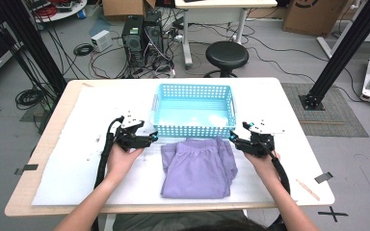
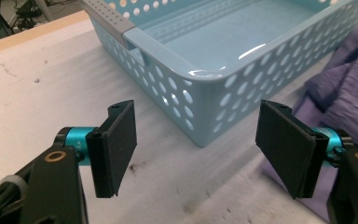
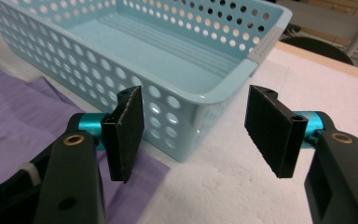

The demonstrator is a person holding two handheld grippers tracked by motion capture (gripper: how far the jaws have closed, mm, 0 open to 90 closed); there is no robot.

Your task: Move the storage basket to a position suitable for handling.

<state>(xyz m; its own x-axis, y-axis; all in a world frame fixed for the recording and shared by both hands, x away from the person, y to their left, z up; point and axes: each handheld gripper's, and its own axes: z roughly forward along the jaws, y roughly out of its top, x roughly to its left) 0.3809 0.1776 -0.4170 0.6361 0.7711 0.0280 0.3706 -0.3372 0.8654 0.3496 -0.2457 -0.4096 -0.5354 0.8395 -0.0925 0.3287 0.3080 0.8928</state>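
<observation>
A folded purple garment (image 1: 198, 167) lies on the white sheet just in front of a light blue perforated basket (image 1: 193, 91), which holds nothing. My left gripper (image 1: 152, 138) hovers at the garment's upper left corner, beside the basket's near left corner (image 2: 200, 105), jaws open with nothing between them. My right gripper (image 1: 232, 138) stands at the garment's upper right corner, open too, facing the basket's near right corner (image 3: 186, 116). Purple cloth (image 2: 349, 98) shows past the left gripper's far jaw, and purple cloth (image 3: 18, 112) lies under the right gripper's near jaw.
The white sheet (image 1: 72, 159) covers most of the wooden table (image 1: 19, 204). A strip of wood (image 1: 307, 189) lies near the table's right front corner. Beyond the table stand a black stool (image 1: 227, 55), computer towers (image 1: 142, 33) and cables on the floor.
</observation>
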